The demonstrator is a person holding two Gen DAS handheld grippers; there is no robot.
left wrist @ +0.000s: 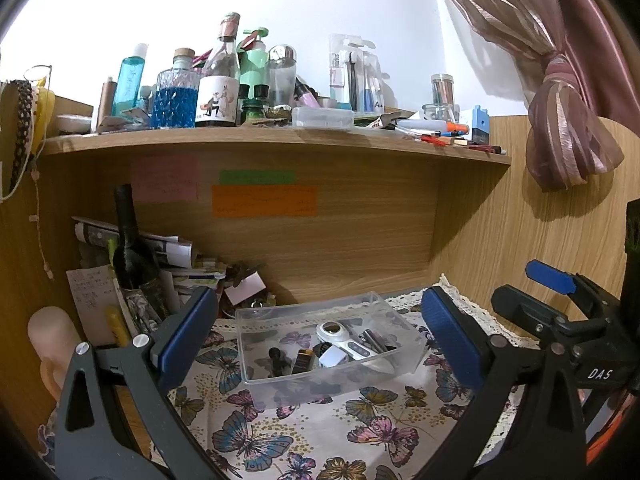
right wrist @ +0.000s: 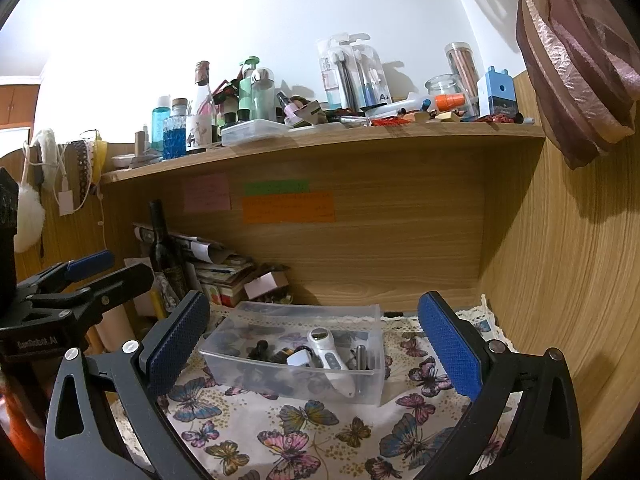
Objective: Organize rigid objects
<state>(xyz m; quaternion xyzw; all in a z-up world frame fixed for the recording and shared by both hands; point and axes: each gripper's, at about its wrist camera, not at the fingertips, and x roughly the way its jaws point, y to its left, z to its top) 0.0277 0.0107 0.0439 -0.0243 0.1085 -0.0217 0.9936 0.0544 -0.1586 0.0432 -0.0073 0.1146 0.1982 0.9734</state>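
Clear plastic bin (left wrist: 320,344) stands on the butterfly-print cloth (left wrist: 304,432) covering the tabletop, below the wooden shelf (left wrist: 276,140). Its contents overlap and are only partly legible: a white handheld device (left wrist: 348,342) lying slanted, a small white block (left wrist: 333,357), a dark battery-like piece (left wrist: 302,361), a black knobbed item (left wrist: 276,358) and some metallic cylinders (left wrist: 374,340); exact identities cannot be confirmed.

Left tongs (left wrist: 320,332) are spread wide, holding nothing, the bin seen between the blue pads. Right tongs (right wrist: 316,344) are likewise spread and empty, back from the bin (right wrist: 296,356).

The left view catches the right tongs at its right edge, cut off. The right view alone shows a white fluffy item (right wrist: 30,216) hanging at far left. The dark wine bottle (right wrist: 162,252) hides the papers behind it.
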